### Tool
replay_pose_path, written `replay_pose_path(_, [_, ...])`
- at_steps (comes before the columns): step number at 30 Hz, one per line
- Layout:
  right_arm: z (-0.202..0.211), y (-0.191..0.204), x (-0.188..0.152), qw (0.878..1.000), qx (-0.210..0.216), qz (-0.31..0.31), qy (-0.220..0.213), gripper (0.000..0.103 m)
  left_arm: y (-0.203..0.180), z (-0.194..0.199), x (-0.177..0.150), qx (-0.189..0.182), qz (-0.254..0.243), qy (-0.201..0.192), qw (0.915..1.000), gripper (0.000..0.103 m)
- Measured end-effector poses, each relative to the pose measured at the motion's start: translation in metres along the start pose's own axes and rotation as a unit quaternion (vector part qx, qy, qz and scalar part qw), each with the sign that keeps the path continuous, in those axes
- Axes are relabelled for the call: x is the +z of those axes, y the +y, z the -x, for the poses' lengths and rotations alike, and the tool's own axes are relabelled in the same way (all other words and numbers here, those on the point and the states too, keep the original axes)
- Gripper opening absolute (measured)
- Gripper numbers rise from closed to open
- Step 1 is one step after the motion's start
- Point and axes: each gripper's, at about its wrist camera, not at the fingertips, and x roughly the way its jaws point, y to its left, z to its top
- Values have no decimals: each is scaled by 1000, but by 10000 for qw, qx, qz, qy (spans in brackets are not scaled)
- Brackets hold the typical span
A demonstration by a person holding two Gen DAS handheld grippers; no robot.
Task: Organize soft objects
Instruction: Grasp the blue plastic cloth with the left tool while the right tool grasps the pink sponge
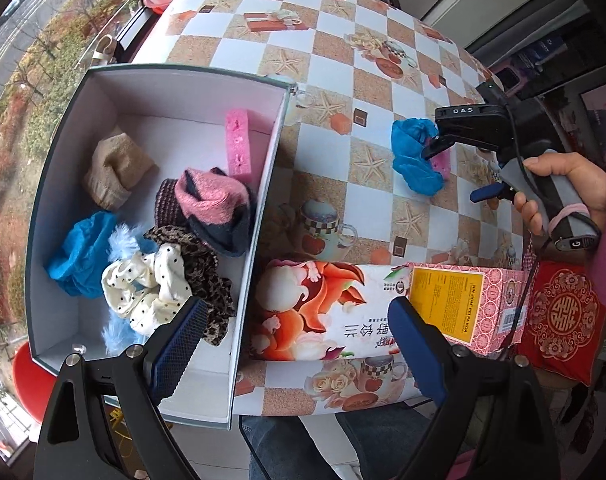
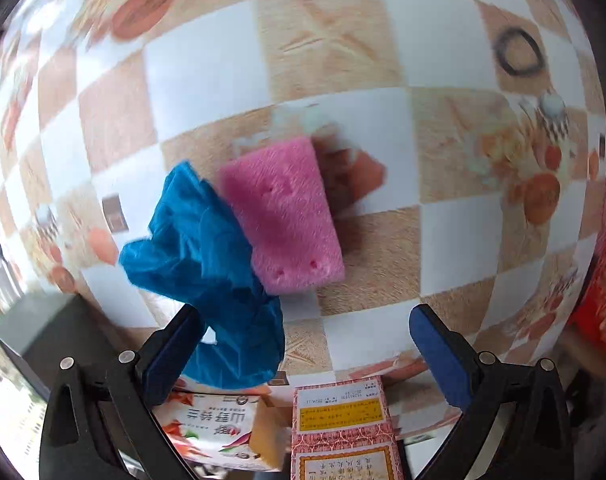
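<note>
A: Why is the left gripper [image 1: 295, 340] idle near the box [image 1: 259, 208], jaws spread and empty?

B: I'd guess it's waiting; soft things are already gathered inside the box.

A: And farther out on the bench [image 1: 343, 64]?

B: The right gripper [image 2: 303, 344], jaws released wide, hangs over the blue cloth [image 2: 207, 256] and the pink sponge [image 2: 283, 216] it overlaps, likely next.

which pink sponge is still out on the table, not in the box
The pink sponge lying flat beside the blue glove, just ahead of the right gripper. The other one stands against the box wall.
</note>
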Motion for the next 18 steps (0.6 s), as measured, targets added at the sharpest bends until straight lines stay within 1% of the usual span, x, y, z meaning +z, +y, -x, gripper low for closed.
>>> replay_pose_path(1, [5, -15, -1, 9994, 265, -218, 16, 103, -7, -1, 5, -23, -92, 2, 10000, 93])
replay_pose_path(3, [12, -39, -6, 9960, 775, -449, 77, 103, -20, -3, 16, -108, -234, 43, 9997, 93])
replay_pose_path(5, [20, -57, -14, 9893, 1308, -632, 165, 103, -34, -7, 28, -195, -380, 114, 9990, 93])
replay_pose_path(6, [23, -66, -18, 9863, 1485, -685, 215, 103, -42, -10, 35, -176, -460, 141, 9987, 93])
replay_pose_path(8, [30, -72, -22, 9837, 1660, -634, 290, 103, -55, -18, 49, -135, -605, 203, 9979, 93])
replay_pose_path(9, [33, -74, -22, 9841, 1660, -558, 308, 103, -61, -22, 56, -112, -646, 248, 9975, 93])
replay_pose_path(11, [41, -71, -17, 9875, 1504, -401, 234, 103, -71, -32, 68, -44, -684, 327, 9971, 93])
replay_pose_path(15, [42, -71, 3, 9959, 902, -26, -21, 103, -84, -48, 84, 123, -731, 409, 9964, 93])
replay_pose_path(18, [32, -57, 23, 9955, 825, 360, -304, 103, -91, -57, 94, 261, -713, 463, 9960, 93])
